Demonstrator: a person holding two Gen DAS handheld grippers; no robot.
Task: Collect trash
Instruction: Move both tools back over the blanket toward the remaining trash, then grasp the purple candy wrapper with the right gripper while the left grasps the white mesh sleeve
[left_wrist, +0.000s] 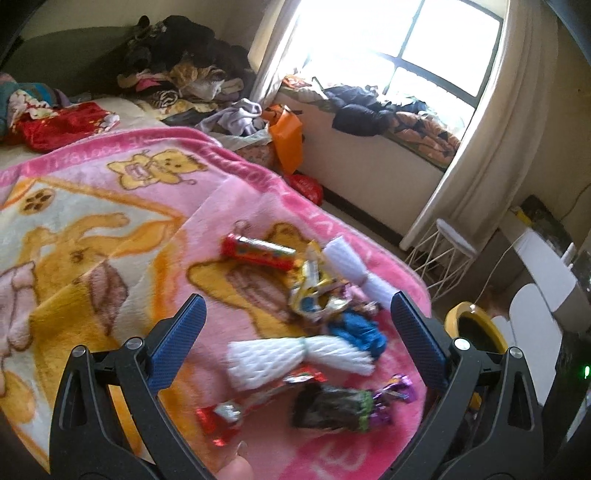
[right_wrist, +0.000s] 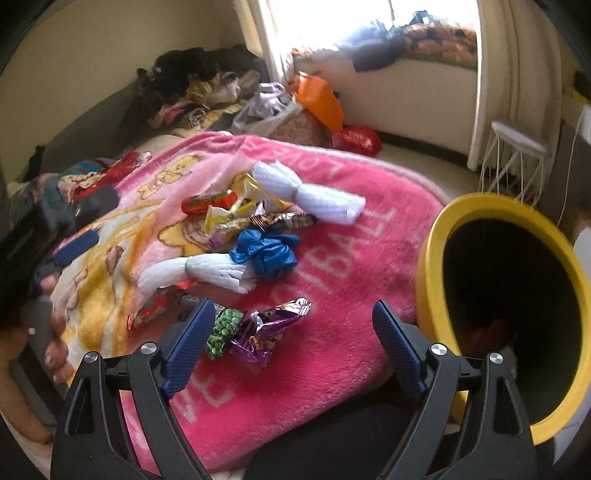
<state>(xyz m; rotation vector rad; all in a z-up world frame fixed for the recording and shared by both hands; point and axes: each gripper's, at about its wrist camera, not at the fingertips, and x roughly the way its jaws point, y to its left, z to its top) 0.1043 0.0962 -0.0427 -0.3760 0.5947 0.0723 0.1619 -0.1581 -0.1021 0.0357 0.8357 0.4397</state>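
Lying scattered on the pink blanket (right_wrist: 332, 295), the trash is crinkled: a purple foil wrapper (right_wrist: 266, 328), a blue crumpled wad (right_wrist: 266, 251), white foam nets (left_wrist: 295, 360). Both grippers (left_wrist: 295, 332) (right_wrist: 291, 339) hover empty, jaws spread, beside a yellow-rimmed bin (right_wrist: 436, 273).

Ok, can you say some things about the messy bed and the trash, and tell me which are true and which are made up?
1. Both tongs, the left tongs and the right tongs, are open and hold nothing. True.
2. The crumpled blue plastic wad is inside the round yellow-rimmed bin. False: it lies on the fluffy pink cartoon blanket.
3. The shiny purple foil wrapper lies on the blanket near the right tongs. True.
4. The bin stands on top of the bed. False: it stands beside the bed, at the blanket's edge.
5. Two white foam net sleeves lie among the trash. True.
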